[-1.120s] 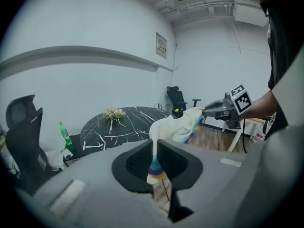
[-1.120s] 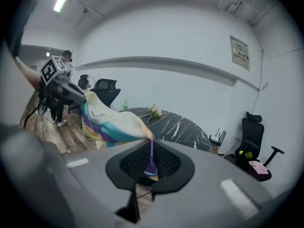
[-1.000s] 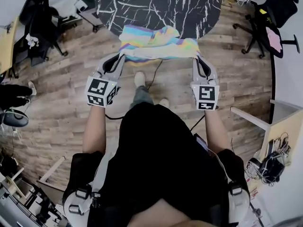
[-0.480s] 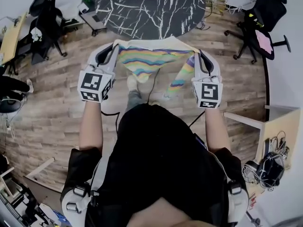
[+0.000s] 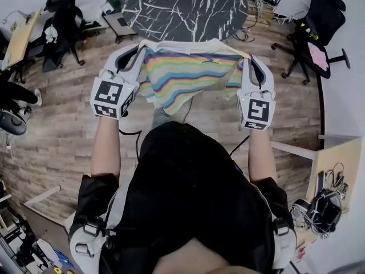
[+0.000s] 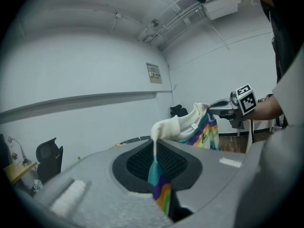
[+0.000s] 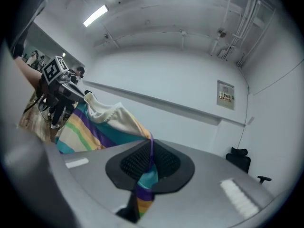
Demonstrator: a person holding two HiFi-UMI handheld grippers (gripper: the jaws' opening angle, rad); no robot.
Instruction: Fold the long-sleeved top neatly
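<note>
Rainbow-striped long-sleeved knit top (image 5: 185, 76) hangs mid-air, stretched between left gripper (image 5: 137, 53) and right gripper (image 5: 250, 61), each pinching its upper edge. Clear of round black marbled table (image 5: 188, 10). Seemingly no fold yet; all folding left.

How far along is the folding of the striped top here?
Done: the striped top is picked up, clear of the black table. In hand: left gripper and right gripper are each shut on its upper edge, holding it spread in the air. Left: every fold; none is visible yet.
</note>
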